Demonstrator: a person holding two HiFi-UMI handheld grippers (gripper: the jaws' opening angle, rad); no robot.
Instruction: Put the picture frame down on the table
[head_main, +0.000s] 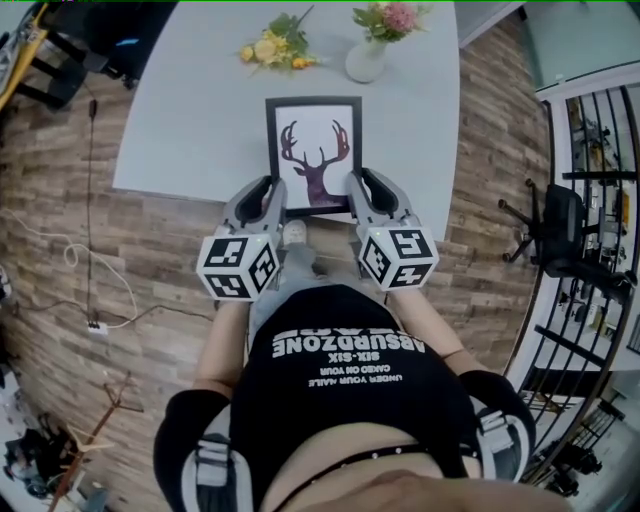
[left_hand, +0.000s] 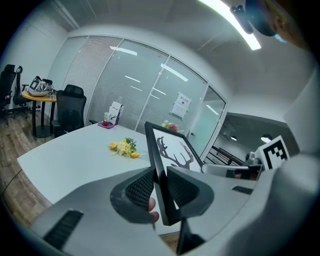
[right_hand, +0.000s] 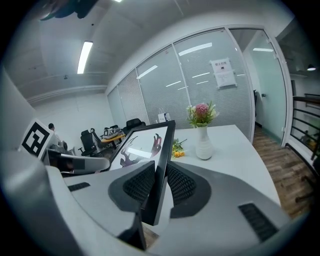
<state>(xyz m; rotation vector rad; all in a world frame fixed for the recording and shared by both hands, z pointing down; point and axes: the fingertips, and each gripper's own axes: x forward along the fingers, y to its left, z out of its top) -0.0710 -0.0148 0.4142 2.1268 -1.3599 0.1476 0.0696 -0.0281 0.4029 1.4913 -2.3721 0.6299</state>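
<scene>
The left hand-held gripper (head_main: 266, 192) and the right hand-held gripper (head_main: 360, 190) each clamp a side of the deer picture frame (head_main: 313, 150) (black-rimmed), which is tilted over the counter's (head_main: 190, 120) near edge.

Bright even office light, long white ceiling strip lamp (left_hand: 232, 24), faint shadows on pale grey tabletop (head_main: 190, 110), glare streak on glass of black-framed deer print (right_hand: 140, 150), fisheye bending, dark vignetted corners in gripper views.
</scene>
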